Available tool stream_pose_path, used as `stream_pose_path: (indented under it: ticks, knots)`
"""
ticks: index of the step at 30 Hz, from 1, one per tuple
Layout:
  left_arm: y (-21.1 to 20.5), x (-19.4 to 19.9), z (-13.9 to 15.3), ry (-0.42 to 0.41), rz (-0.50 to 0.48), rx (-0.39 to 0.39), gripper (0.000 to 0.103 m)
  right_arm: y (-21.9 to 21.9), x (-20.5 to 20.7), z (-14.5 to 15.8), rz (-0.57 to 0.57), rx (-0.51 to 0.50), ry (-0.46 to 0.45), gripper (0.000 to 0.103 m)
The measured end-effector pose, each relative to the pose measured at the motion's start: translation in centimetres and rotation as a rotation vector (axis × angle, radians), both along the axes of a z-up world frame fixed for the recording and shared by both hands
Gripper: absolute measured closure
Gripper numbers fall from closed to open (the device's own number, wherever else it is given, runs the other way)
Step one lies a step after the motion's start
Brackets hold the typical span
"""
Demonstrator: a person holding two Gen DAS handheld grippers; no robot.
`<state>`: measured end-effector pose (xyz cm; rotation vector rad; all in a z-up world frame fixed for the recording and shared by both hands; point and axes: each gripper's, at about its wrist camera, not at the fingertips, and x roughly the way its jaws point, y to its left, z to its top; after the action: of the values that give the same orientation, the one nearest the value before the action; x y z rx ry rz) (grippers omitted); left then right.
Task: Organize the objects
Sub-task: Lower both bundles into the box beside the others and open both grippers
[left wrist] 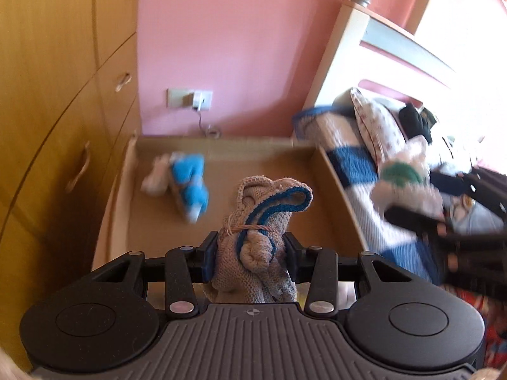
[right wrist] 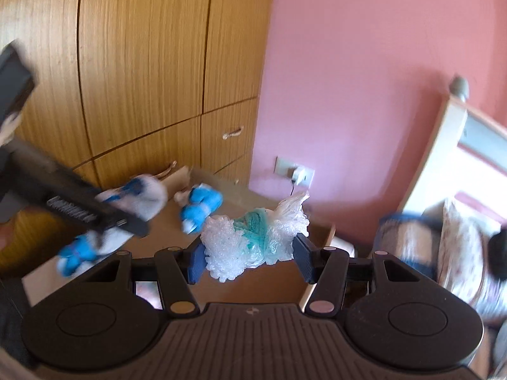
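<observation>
The left tongs (left wrist: 250, 250) are clamped on a grey sock bundle (left wrist: 259, 237), its long axis upright, over the near edge of the box (left wrist: 221, 148). The right tongs (right wrist: 248, 253) clamp a plastic-wrapped bundle (right wrist: 253, 237), also short of the box; the left looks nearer to dropping in.

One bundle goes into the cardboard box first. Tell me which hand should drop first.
Probably left: its gripper holds the grey sock bundle directly over the box; the right gripper carries its plastic-wrapped bundle nearer the bed-side edge.

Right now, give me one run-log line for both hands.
left hand-held gripper: grips grey sock bundle | right hand-held gripper: grips white-teal plastic bundle | cardboard box: blue-white bundle inside
</observation>
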<state>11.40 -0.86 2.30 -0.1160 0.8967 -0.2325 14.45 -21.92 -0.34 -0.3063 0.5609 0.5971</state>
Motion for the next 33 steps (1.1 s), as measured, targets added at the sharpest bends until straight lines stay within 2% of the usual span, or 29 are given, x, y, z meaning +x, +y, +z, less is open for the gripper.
stream_pose_path:
  ticks: [2, 4, 6, 11, 17, 20, 25, 33]
  knots:
    - [-0.9, 3.5, -0.6, 0.019, 0.014, -0.019, 0.054, 0.6, 2.3, -0.1, 0.031, -0.040, -0.017, 0.051]
    - [-1.8, 6.9, -1.9, 0.019, 0.022, -0.005, 0.054, 1.3, 4.3, -0.9, 0.051, -0.077, -0.015, 0.051]
    - [-2.0, 9.8, -3.9, 0.078, 0.052, -0.021, 0.054, 2.1, 6.6, -2.2, 0.066, -0.112, -0.001, 0.051]
    - [-2.0, 14.1, -8.6, 0.151, 0.111, 0.093, 0.054, 4.7, 11.0, -6.7, 0.112, -0.175, 0.060, 0.051]
    - [-0.7, 15.9, -10.3, 0.157, 0.158, 0.133, 0.053, 9.0, 13.8, -11.4, 0.207, -0.231, 0.113, 0.051]
    - [-0.2, 16.5, -10.5, 0.153, 0.169, 0.136, 0.052, 10.6, 14.8, -12.8, 0.256, -0.255, 0.114, 0.051]
    - [-0.1, 17.2, -11.2, 0.159, 0.174, 0.147, 0.051, 12.3, 16.1, -14.3, 0.319, -0.285, 0.110, 0.051]
    - [0.9, 16.7, -10.2, 0.162, 0.201, 0.104, 0.046, 12.0, 16.4, -14.7, 0.334, -0.272, 0.130, 0.049]
